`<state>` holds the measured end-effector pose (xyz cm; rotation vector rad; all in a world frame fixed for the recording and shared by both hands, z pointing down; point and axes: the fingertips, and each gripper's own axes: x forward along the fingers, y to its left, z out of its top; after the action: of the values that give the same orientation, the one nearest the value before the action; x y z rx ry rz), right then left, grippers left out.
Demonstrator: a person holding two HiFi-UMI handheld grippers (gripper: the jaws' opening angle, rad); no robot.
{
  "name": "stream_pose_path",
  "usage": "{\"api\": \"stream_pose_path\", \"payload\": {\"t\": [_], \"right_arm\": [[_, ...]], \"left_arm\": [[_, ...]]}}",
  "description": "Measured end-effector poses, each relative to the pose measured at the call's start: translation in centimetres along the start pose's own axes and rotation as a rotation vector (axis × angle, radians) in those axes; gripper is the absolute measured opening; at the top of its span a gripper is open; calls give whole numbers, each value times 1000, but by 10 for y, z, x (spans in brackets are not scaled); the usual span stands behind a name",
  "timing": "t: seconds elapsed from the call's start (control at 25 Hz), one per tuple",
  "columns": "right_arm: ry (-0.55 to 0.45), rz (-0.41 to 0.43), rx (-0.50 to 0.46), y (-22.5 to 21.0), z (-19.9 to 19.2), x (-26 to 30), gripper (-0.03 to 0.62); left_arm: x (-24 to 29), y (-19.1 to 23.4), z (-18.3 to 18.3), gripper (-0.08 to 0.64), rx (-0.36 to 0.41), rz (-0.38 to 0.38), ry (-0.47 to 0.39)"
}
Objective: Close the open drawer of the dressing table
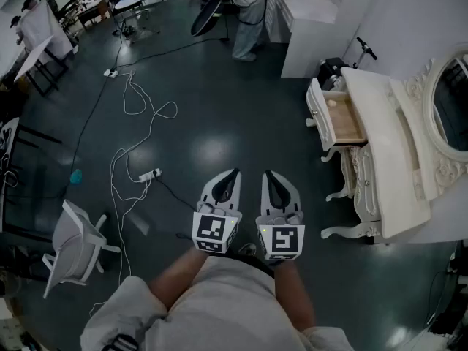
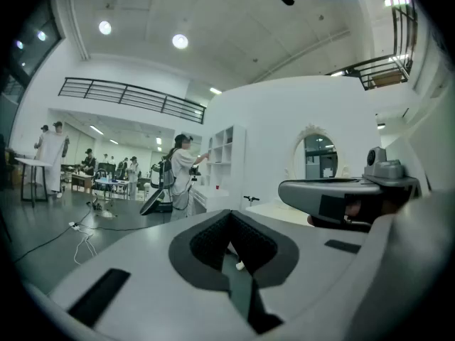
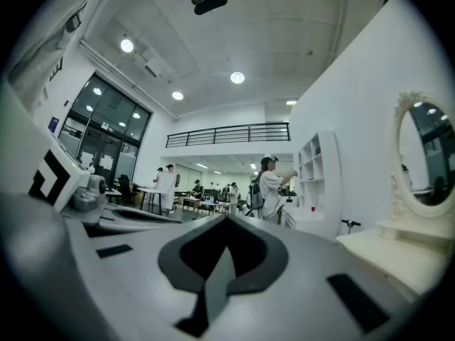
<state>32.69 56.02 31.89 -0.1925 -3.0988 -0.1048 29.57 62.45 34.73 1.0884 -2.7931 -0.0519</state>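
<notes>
**Both claws shut and empty, drawer open at the right**

Closest to the camera, at the bottom of the head view, is the wearer's pale shirt (image 1: 219, 306), with both forearms reaching forward from it. Each hand carries a claw. The left gripper (image 1: 232, 175) and the right gripper (image 1: 269, 175) sit side by side just below the middle of the frame, with the marker cubes (image 1: 216, 231) at their near ends. Each gripper view shows its dark pads pressed together with nothing between them, so both claws are closed and empty.

The drawer (image 1: 340, 119) is at the right of the frame, above the grippers and well apart from them. It is pulled out of the white dressing table (image 1: 387, 145) toward the middle of the picture, and its light wooden inside is exposed. The table's oval mirror (image 1: 450, 108) sits at the far right edge.

Further out, a white cabinet (image 1: 314, 20) stands at the upper right. A person (image 1: 248, 13) stands beside it at the top of the frame. White cables (image 1: 135, 101) trail across the dark floor at the left, and a power strip (image 1: 148, 175) lies left of the grippers. A white chair (image 1: 73, 243) stands at the lower left.
</notes>
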Motion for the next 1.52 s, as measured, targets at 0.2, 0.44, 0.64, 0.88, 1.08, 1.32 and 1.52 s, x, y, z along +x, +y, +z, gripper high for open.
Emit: {"api": "stream_pose_path", "payload": {"t": [0.2, 0.44, 0.64, 0.88, 1.08, 1.32, 1.52], "right_arm": [[3, -4, -6, -19, -2, 18, 15], [24, -32, 2, -38, -10, 40, 15], [38, -74, 13, -57, -17, 73, 15], [58, -101, 39, -76, -26, 119, 15], [85, -106, 50, -82, -34, 159, 15], [127, -139, 42, -94, -42, 200, 15], [157, -183, 25, -108, -40, 233, 15]], "left_arm": [[23, 1, 2, 5, 17, 6, -8], [52, 10, 0, 5, 6, -11, 6], [81, 29, -3, 5, -4, -24, 34], [122, 56, -4, 5, -18, -33, 56], [154, 83, -10, 5, -28, -44, 94], [194, 103, -17, 5, -61, -106, 134], [237, 113, -8, 5, -82, -204, 131]]}}
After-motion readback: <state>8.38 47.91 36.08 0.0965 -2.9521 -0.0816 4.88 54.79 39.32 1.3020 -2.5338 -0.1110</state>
